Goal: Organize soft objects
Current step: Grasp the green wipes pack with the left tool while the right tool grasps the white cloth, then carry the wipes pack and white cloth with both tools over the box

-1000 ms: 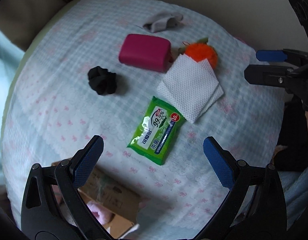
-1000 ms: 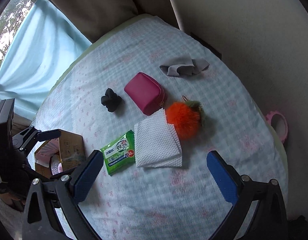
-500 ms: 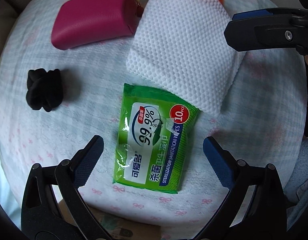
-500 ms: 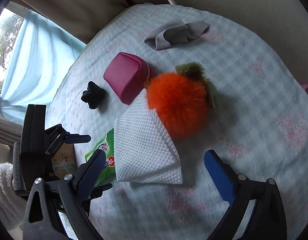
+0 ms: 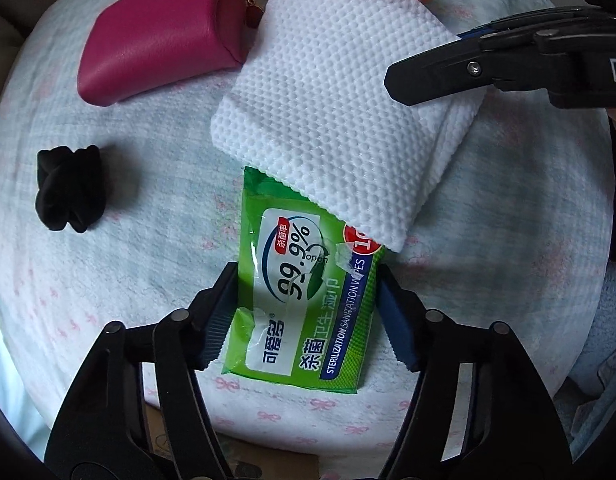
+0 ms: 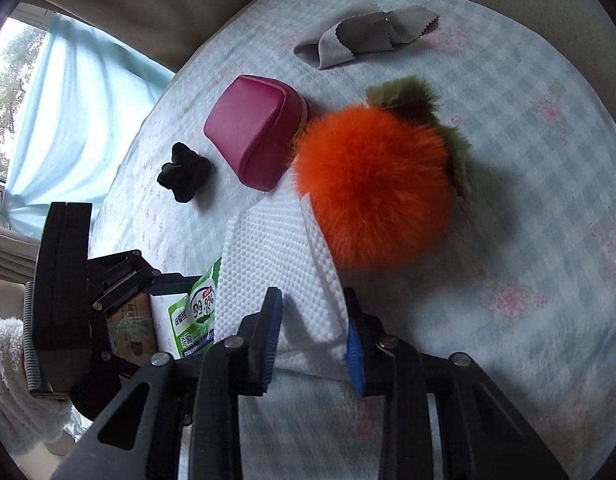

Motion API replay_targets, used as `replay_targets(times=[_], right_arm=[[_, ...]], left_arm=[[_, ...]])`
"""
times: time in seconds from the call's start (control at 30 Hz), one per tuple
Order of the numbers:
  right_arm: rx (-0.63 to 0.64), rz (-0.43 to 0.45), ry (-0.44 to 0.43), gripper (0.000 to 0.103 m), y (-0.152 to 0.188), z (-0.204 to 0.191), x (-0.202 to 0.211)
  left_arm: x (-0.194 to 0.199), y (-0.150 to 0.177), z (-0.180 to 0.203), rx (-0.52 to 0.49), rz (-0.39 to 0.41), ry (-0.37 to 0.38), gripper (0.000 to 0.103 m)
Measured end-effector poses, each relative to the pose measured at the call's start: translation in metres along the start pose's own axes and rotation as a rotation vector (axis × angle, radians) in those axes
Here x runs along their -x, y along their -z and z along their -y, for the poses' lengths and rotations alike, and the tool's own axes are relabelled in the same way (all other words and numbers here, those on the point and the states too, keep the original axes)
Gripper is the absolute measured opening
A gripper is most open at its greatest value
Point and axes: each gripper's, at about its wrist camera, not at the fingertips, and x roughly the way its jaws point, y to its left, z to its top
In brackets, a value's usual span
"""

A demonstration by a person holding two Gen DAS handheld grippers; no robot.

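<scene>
As both tongs close, the left tongs (image 5: 306,314) pinch the green wipes pack (image 5: 304,300) on the bed (image 5: 108,280); its overlapping white cloth (image 5: 331,120), bunched between the right tongs (image 6: 313,332), may drag it. Legible: "99.9%", "open", "STERILIZATION SANITATION WIPES".

Both grippers are dropping toward bed w/ jaws closing: left gripper (image 5: 306,314) is closing around green wipes pack (image 5: 308,300), right gripper (image 6: 312,334) pinching white cloth (image 6: 284,276) corner.
</scene>
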Motion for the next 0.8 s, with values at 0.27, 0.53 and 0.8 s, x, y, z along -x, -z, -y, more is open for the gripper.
replay_targets(times=[0.27,0.53,0.8], right_arm=[[-0.03,0.003,-0.059,0.009,0.004,0.001,0.002],[0.0,0.038,-0.09,0.008,0.001,-0.011,0.016],[0.07,0.077,-0.113,0.008,-0.012,-0.041,0.041]], left_arm=[[0.006,0.009,-0.019,0.104,0.018,0.025,0.04],[0.021,0.022,-0.035,0.192,0.025,0.011,0.035],[0.068,0.042,-0.059,0.349,0.096,0.002,0.034]])
